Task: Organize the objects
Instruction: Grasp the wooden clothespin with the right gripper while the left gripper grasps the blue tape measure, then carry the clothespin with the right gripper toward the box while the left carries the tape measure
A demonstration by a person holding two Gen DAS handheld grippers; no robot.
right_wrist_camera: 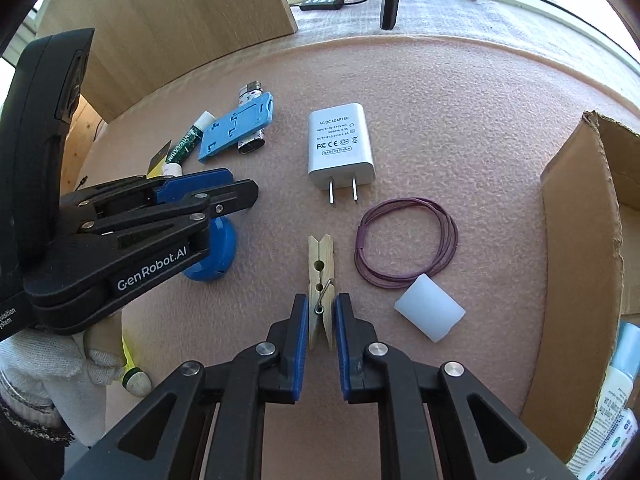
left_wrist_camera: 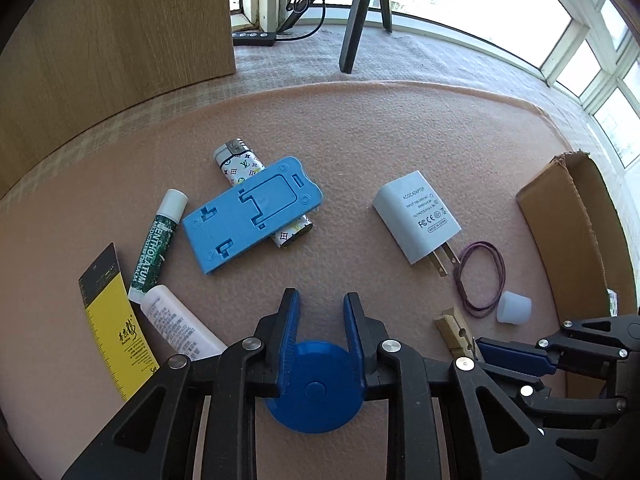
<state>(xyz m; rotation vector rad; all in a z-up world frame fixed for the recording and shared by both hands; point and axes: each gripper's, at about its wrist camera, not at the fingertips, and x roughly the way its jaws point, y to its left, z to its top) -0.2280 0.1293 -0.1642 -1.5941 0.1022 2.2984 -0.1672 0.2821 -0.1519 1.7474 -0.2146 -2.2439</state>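
My left gripper [left_wrist_camera: 321,300] is shut on a round blue disc [left_wrist_camera: 316,388], which touches the pink mat; it also shows in the right wrist view [right_wrist_camera: 214,256]. My right gripper [right_wrist_camera: 322,300] is shut on the rear end of a wooden clothespin [right_wrist_camera: 321,280] lying on the mat; the clothespin shows in the left wrist view [left_wrist_camera: 456,334]. A white AC adapter [right_wrist_camera: 340,146], a purple cord loop [right_wrist_camera: 406,242] and a white cap [right_wrist_camera: 430,307] lie near it. A blue phone stand [left_wrist_camera: 252,212] rests on a patterned lighter [left_wrist_camera: 256,190].
A cardboard box [right_wrist_camera: 580,240] stands at the right with bottles inside. A green lip balm tube [left_wrist_camera: 158,246], a white tube [left_wrist_camera: 180,330] and a yellow card [left_wrist_camera: 114,324] lie at the left. A wooden panel [left_wrist_camera: 120,32] and tripod legs [left_wrist_camera: 356,16] stand behind.
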